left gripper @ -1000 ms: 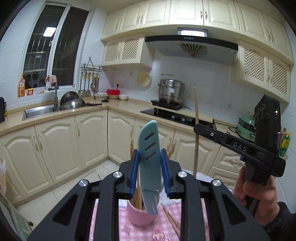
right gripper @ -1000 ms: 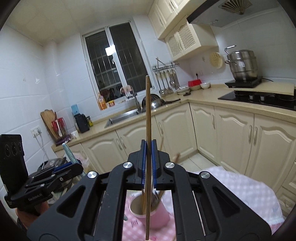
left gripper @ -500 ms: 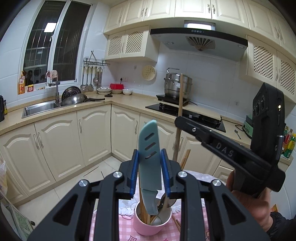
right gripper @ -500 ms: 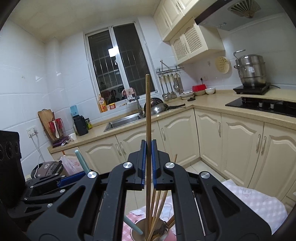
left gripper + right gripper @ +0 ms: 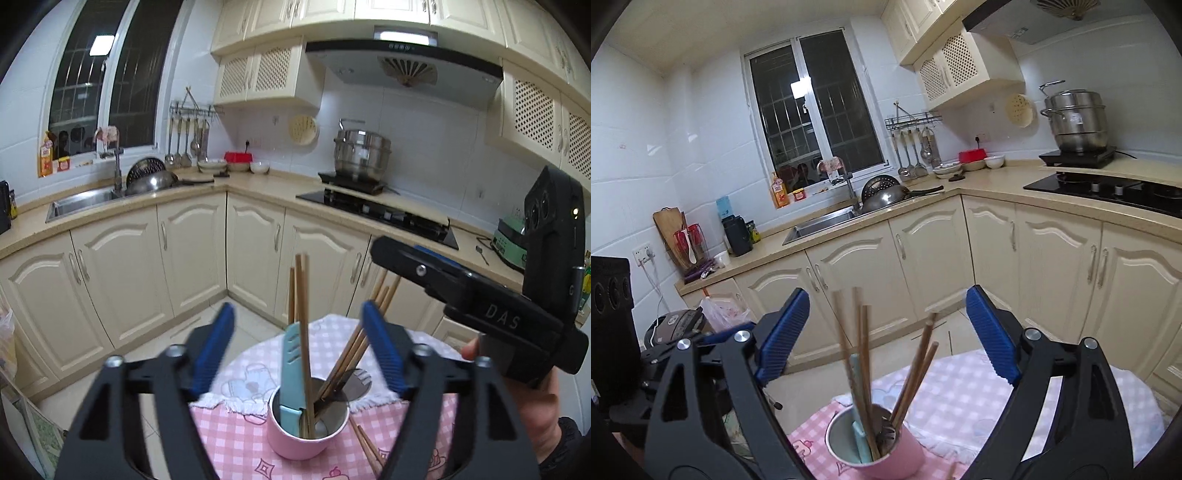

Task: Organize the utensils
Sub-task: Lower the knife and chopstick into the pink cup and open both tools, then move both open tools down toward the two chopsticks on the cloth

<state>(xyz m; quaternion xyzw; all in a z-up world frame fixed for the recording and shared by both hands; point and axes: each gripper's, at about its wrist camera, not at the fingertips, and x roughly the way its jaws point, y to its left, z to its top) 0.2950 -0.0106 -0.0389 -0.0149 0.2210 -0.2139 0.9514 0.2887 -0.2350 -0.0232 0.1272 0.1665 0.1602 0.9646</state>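
Our left gripper [image 5: 297,350] and right gripper [image 5: 886,336] jaws opening, empty; teal knife [image 5: 291,373] and chopsticks [image 5: 862,373] stand in pink cup [image 5: 295,441]. Loose chopsticks [image 5: 364,445] at cup's 4 o'clock remain.

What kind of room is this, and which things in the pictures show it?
It looks like a home kitchen. A steel sink sits under the dark window, a black gas hob lies below a range hood, and metal ladles hang on a wall rail above the beige countertop.
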